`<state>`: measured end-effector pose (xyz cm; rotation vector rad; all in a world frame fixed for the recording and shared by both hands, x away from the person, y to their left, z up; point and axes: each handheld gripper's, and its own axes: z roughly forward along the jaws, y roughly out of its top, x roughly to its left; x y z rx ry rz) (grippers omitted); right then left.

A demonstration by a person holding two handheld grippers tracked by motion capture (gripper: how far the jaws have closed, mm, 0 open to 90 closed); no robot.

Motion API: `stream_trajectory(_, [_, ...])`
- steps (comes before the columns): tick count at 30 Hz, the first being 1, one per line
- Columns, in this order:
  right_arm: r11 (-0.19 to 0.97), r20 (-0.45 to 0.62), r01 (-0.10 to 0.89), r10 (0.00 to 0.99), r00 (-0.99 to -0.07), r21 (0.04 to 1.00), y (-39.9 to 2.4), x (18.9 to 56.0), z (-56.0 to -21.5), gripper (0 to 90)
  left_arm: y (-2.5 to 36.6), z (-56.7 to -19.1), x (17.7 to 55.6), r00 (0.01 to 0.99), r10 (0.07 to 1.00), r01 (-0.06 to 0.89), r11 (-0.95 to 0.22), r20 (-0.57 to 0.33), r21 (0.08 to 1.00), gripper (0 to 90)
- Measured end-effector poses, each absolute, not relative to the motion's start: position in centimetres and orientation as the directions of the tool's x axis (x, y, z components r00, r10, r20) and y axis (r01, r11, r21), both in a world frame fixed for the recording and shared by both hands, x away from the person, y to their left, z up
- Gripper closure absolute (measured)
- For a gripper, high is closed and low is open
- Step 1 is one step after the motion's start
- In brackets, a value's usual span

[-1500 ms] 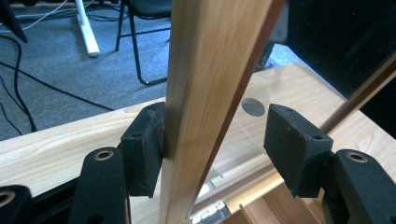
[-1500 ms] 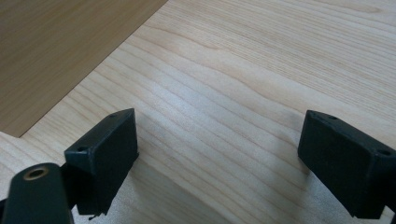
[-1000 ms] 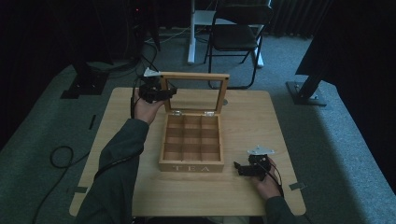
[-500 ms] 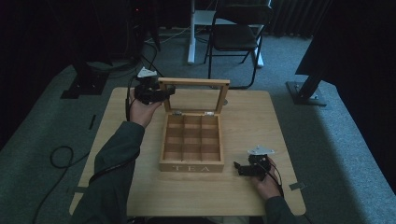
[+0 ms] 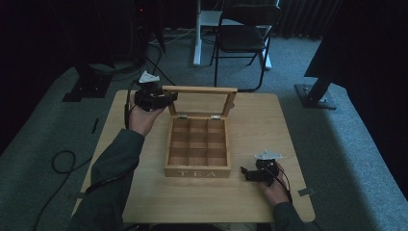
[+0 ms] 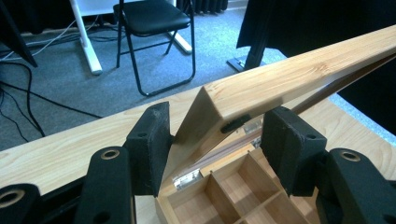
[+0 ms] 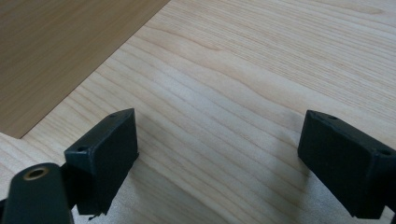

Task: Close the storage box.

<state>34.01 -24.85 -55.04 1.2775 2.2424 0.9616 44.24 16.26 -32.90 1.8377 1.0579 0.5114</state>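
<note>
Two claws, left claw [image 6: 212,154] clamped on raised tea box lid [image 6: 289,79], right claw [image 7: 217,163] open, empty, beside box [image 5: 197,166], chair [image 5: 243,36] beyond table [image 5: 144,192].

the tea box [image 5: 197,153] is light wood, square, with "tea" lettered on its front wall, and it stands near the middle of the table. inside, thin wooden dividers split it into nine compartments, three by three. its lid [image 5: 200,100] is a wooden frame around a clear pane, hinged on two small metal hinges at the far wall. the lid stands raised, roughly upright. in the left gripper view the lid's corner [image 6: 219,112] shows a small dark catch.
</note>
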Motion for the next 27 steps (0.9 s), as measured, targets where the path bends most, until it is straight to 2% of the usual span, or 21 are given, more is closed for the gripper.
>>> stream_trajectory(13, [0.352,0.004,0.594,0.858,-0.513,0.723,-24.8,34.1,-55.0,11.6,16.9,-33.7,42.8,0.557,0.824,0.45,-0.197,-0.102,0.871,43.2])
stream_trajectory(27, [0.352,0.005,0.595,0.858,-0.514,0.722,-24.8,34.1,-55.0,11.6,16.8,-33.8,41.0,0.561,0.825,0.441,-0.223,-0.073,0.87,42.9])
